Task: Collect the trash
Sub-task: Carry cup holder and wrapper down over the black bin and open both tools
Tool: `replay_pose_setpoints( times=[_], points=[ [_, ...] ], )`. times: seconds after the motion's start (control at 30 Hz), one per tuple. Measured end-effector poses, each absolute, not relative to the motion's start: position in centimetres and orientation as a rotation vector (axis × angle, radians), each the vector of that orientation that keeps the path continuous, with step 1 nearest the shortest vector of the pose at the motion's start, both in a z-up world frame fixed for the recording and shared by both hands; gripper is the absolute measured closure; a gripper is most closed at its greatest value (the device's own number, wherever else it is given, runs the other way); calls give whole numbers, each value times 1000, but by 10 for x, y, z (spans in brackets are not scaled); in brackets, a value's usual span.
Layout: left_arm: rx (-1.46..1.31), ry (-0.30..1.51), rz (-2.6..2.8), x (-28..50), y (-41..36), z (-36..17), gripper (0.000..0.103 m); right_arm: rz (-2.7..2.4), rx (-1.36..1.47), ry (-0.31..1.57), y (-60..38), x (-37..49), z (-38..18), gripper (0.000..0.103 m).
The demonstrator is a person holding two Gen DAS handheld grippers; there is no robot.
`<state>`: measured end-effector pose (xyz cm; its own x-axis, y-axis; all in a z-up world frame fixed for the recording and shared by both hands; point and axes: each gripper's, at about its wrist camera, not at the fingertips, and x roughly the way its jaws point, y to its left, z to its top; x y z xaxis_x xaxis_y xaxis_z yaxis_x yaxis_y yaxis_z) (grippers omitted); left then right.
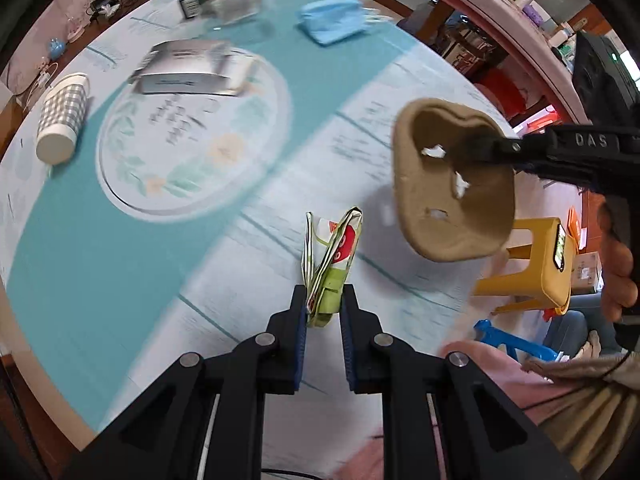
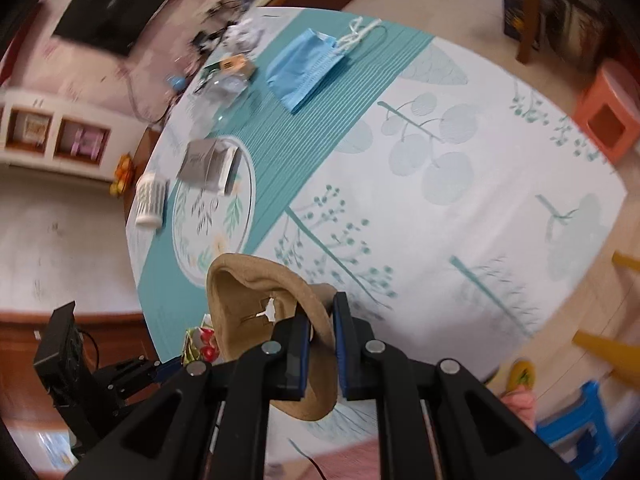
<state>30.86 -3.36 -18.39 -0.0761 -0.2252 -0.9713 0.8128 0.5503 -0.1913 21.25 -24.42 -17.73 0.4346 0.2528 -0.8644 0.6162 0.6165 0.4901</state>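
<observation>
My left gripper is shut on a crushed green, red and white carton, which hangs above the round table. The same carton shows at the lower left of the right wrist view, with the left gripper below it. My right gripper is shut on the rim of a brown paper-pulp tray with torn holes. In the left wrist view that tray hangs to the right of the carton, held by the right gripper.
On the table lie a blue face mask, a silver box, a checked paper cup on its side and a dark box with clear plastic. A yellow stool and a blue stool stand beside the table.
</observation>
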Motion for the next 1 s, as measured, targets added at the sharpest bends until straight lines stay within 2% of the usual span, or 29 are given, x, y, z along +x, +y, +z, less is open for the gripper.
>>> replay_pose_setpoints(
  times=[0.23,0.5,0.73,1.0],
  points=[
    [451,1370,-847,203,-55,-168,90,-139,827,1123,-265,137,-158,92],
    [325,1470,-731,91,-79,-185,90,-57,766,1189,-297,45,-165,92],
    [377,1578,-671,40,-84,-223,90,-74,846,1281,-310,-10,-219,92],
    [368,1697,-661,25,-88,-324,90,-246,980,1350,-316,-56,-319,92]
  ],
)
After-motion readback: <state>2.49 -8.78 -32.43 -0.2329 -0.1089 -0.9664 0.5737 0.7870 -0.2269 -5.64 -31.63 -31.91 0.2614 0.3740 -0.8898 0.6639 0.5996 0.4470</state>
